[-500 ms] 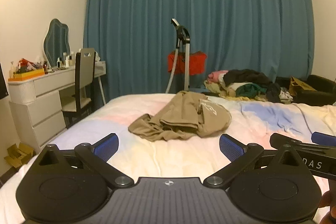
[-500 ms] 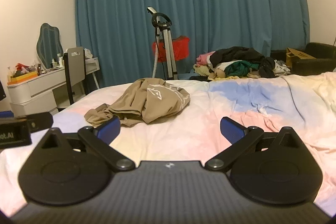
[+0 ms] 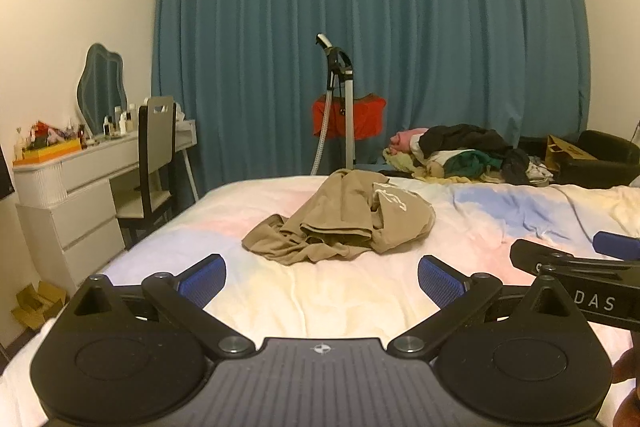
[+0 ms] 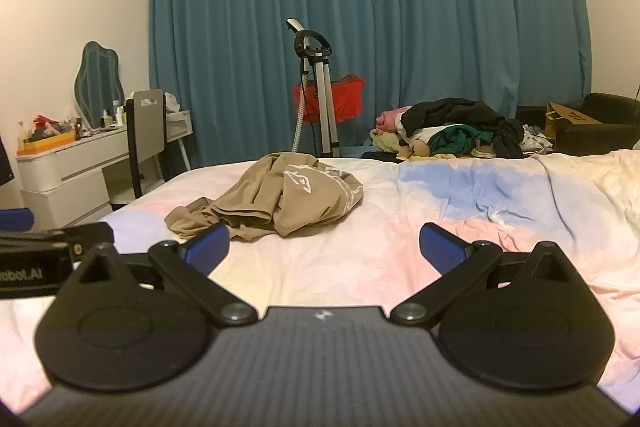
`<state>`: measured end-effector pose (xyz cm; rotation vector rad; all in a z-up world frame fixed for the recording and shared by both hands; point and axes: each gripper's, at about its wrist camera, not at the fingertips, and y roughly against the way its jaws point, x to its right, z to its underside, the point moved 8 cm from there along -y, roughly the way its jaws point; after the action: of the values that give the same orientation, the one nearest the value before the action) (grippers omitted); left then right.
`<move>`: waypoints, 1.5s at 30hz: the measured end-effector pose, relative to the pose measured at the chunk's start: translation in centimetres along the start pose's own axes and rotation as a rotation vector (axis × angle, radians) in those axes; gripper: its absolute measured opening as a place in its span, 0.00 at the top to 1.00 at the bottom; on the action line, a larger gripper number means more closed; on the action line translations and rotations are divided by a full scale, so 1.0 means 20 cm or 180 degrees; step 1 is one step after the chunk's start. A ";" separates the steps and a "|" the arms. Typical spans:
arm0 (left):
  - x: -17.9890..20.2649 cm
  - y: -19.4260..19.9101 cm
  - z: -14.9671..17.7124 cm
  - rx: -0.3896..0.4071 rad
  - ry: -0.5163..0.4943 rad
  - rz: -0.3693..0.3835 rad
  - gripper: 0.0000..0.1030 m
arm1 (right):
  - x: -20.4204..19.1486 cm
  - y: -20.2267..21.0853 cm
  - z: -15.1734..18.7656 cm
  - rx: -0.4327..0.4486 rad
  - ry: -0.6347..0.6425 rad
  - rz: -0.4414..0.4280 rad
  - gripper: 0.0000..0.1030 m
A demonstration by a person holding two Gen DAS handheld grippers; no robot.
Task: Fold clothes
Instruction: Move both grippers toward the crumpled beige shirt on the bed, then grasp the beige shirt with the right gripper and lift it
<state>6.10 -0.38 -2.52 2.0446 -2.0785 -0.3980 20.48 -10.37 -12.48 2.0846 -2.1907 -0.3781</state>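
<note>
Both grippers, left (image 3: 322,281) and right (image 4: 324,245), keep fingers spread, nearer the crumpled tan garment (image 3: 344,223).

The left hand-held gripper (image 3: 322,277) is held level and points forward, its two blue-padded fingers (image 3: 202,279) spread wide apart with nothing between them. The right hand-held gripper (image 4: 324,247) is posed the same way, level and forward, its blue pads (image 4: 442,245) equally far apart and gripping nothing. The two sit side by side: the right one's black body and a blue fingertip show at the right edge of the left wrist view, and the left one's body shows at the left edge of the right wrist view. Part of a hand (image 3: 626,387) shows at the lower right corner of the left wrist view.
</note>
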 end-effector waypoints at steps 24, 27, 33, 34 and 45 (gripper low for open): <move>0.00 -0.05 -0.02 -0.0081 0.0111 -0.0024 0.00 | -0.01 0.04 -0.05 0.0173 0.0067 0.0068 0.00; -0.04 -0.05 -0.07 -0.0031 0.0139 -0.0191 0.00 | -0.01 0.08 -0.08 0.0337 0.0039 0.0047 0.00; -0.18 0.03 -0.24 0.0230 0.0543 -0.0181 0.00 | 0.00 -0.19 -0.12 0.0053 -0.0097 -0.0049 0.01; -0.20 0.05 -0.24 0.0253 0.0568 -0.0192 0.00 | -0.01 -0.27 -0.13 -0.0006 -0.0103 -0.0113 0.03; -0.47 -0.23 -0.05 0.0037 0.0623 -0.0302 0.00 | -0.15 -1.44 0.08 -0.0773 -0.0338 0.0123 0.30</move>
<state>11.08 8.99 -2.68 2.1015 -1.8802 -0.1913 48.21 -8.23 -20.69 1.9317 -2.1131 -0.7270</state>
